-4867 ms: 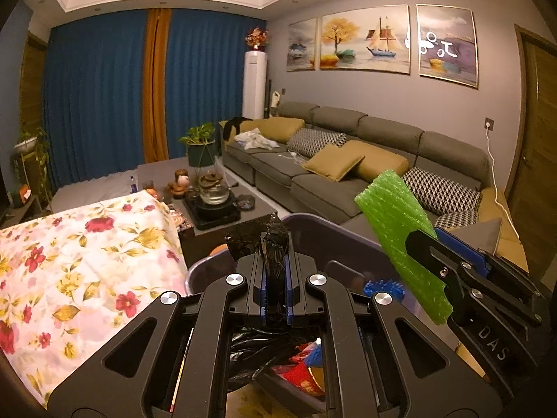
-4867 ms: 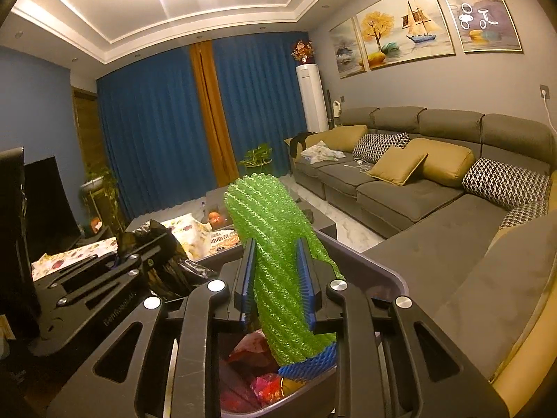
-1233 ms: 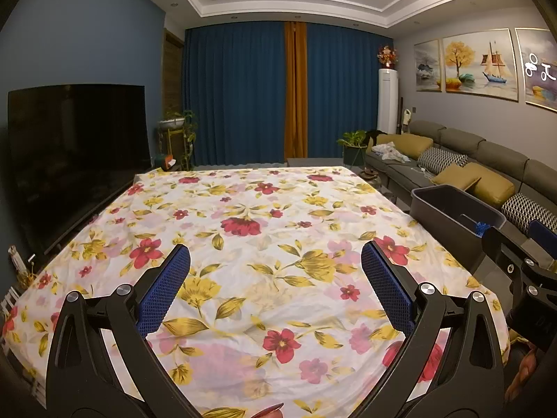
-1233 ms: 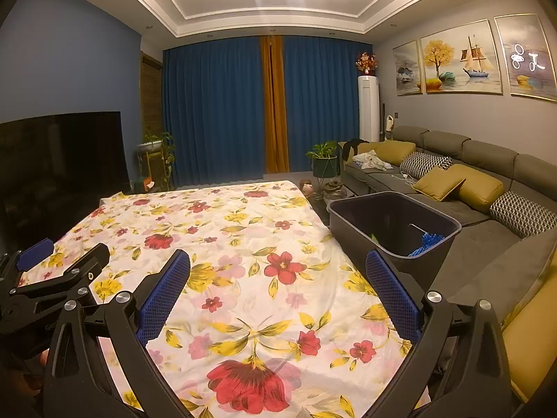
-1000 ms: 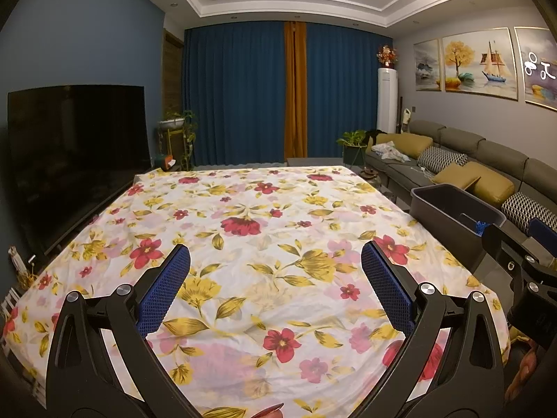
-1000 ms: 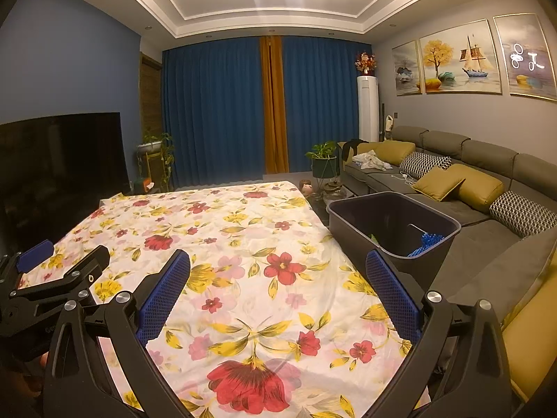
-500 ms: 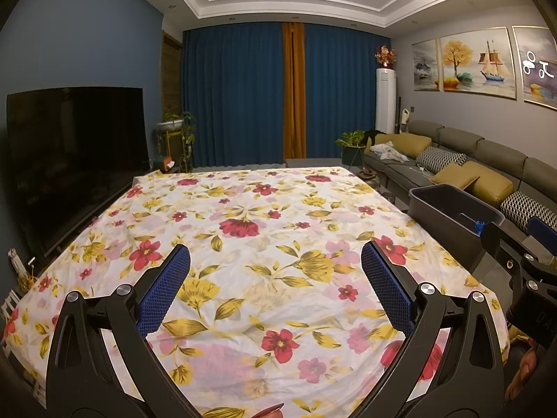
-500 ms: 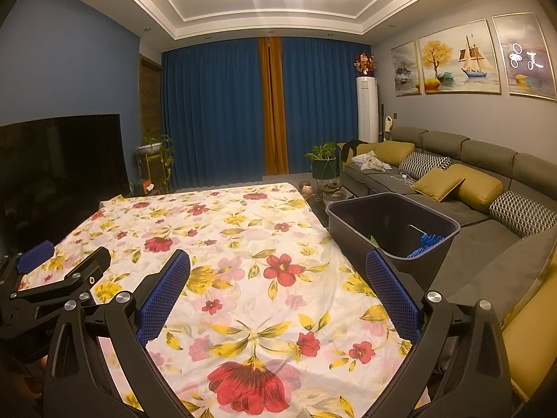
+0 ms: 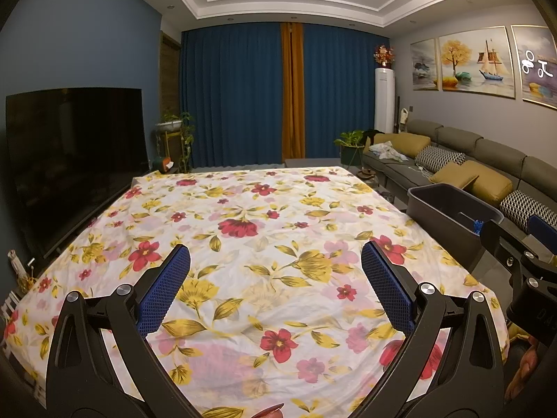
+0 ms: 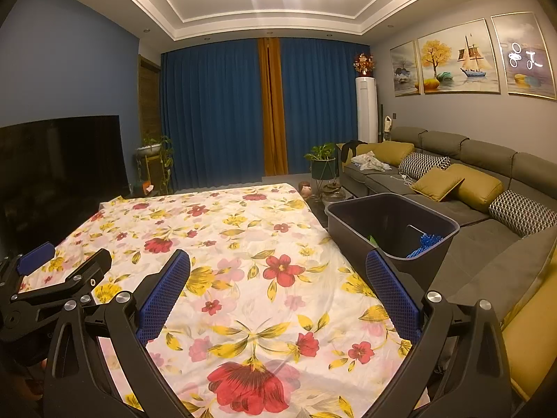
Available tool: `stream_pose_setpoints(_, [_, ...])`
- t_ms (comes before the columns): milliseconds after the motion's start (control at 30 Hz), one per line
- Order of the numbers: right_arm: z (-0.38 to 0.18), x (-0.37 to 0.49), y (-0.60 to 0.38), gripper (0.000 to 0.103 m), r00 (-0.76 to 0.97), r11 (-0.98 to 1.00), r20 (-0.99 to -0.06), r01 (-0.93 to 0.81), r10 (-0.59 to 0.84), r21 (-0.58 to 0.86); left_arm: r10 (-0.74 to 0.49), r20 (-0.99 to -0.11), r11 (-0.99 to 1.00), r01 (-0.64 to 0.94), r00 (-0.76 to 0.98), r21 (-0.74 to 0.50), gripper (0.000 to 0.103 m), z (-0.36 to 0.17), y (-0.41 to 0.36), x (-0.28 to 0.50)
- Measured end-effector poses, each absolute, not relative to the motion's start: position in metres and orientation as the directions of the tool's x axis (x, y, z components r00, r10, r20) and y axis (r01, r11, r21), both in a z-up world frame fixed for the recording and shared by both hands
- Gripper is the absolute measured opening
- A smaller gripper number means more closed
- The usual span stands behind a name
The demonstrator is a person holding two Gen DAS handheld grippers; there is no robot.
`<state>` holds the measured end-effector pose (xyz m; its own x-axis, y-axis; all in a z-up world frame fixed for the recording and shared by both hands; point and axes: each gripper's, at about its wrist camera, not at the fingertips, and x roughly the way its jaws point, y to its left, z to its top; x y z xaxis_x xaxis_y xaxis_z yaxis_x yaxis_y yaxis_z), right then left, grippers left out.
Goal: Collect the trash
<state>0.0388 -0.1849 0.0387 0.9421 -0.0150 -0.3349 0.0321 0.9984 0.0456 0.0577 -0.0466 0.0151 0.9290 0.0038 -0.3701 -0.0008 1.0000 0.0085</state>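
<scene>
Both tools released, holding nothing: left tool and right tool hover with jaws wide over the floral cloth. Bin stands just beside the cloth's right edge, before the sofa. Blue and green trash lie inside.

Two hand-held grippers, one bin, three paintings
</scene>
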Motion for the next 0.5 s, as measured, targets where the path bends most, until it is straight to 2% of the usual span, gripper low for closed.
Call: stream_pose_setpoints(500, [0.0392, 0.0382, -0.1854, 0.097, 0.943, 0.998, -0.333, 0.034, -0.017, 0.047, 0.001, -0.369, 1.0, 0.003, 0.929, 0.01, 0.097, 0.0166, -0.0479, 0.0572])
